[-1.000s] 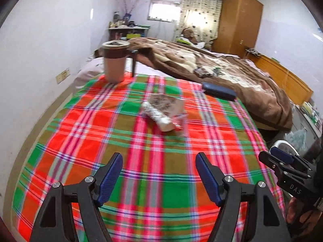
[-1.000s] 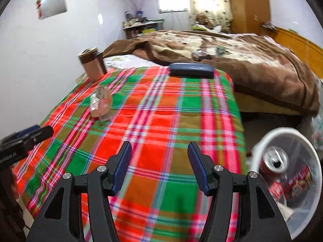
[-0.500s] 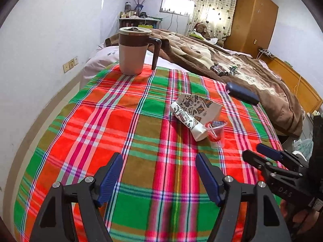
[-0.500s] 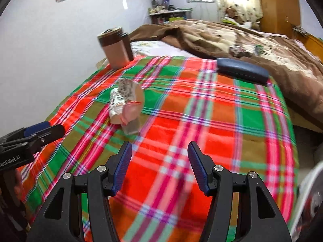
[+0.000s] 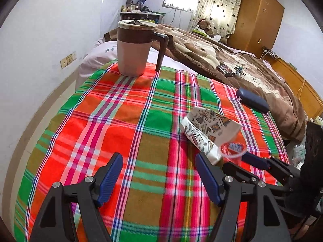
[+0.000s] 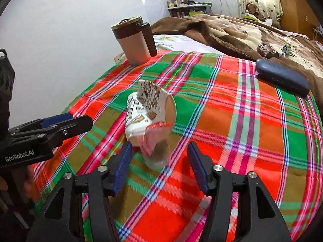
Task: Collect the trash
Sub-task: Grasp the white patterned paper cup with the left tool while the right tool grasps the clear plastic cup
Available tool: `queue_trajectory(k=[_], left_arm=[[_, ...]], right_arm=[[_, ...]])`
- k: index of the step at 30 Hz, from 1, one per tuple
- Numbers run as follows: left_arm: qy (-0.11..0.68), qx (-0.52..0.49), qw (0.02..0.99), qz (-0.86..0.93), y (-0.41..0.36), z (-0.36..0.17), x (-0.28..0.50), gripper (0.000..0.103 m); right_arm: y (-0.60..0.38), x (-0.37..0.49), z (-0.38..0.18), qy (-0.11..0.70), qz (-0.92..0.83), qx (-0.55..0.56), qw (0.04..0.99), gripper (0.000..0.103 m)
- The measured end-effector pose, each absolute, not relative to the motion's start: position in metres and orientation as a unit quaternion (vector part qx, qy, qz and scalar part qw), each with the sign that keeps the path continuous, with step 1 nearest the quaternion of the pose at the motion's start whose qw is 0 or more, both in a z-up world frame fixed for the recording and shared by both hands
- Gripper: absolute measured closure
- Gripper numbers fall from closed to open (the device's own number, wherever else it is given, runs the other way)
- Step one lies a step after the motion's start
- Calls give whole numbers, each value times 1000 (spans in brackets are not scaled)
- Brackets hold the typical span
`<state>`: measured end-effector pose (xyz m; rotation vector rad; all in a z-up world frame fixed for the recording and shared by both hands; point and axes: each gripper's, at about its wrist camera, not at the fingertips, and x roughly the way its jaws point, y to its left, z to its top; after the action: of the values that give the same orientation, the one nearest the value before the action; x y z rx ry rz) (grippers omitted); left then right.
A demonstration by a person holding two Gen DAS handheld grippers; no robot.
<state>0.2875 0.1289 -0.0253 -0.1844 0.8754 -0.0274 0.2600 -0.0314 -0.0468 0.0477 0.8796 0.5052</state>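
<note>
Red, green and orange plaid cloth [image 5: 125, 121] covers the bench in front of me. Through the right wrist camera, the right gripper [image 6: 159, 161] points down at a clear plastic cup [image 6: 156, 151] with a red rim, lying on its side at about 12 o'clock from my fingertips. The cup sits in the gap between the two blue pads and the jaws are closing around it, though neither pad presses on it yet. A crushed patterned paper cup [image 6: 147, 113] lies touching it, just beyond, also near 12 o'clock.

Through the left wrist camera, the left gripper [image 5: 159, 173] hovers over bare cloth with its jaws held fairly wide and nothing between them. From there both pieces of trash lie at about 1 o'clock, beside the right gripper's tip (which comes in from 3 o'clock).

A brown-and-beige lidded mug [image 5: 137, 48] stands upright at the far left corner of the bench, roughly 11 o'clock in both views. A dark blue case [image 6: 282, 76] lies at the far right edge, around 2 o'clock, against a bed with a brown blanket [image 5: 232, 60].
</note>
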Motion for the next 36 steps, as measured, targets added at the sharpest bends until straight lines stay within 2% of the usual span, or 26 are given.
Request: queue_trajectory(k=[2, 19, 31, 36], left_arm=[[424, -94, 900, -15, 130, -25, 293, 29], [430, -175, 885, -46, 106, -25, 328, 29], [450, -160, 878, -28, 64, -50, 351, 29], [454, -157, 877, -21, 60, -58, 358, 38]], right_arm=[[-33, 262, -49, 424, 245, 30, 871, 71], [-70, 259, -47, 414, 200, 64, 886, 72], [-92, 258, -48, 402, 169, 101, 894, 72], [-100, 257, -50, 400, 160, 110, 895, 72]])
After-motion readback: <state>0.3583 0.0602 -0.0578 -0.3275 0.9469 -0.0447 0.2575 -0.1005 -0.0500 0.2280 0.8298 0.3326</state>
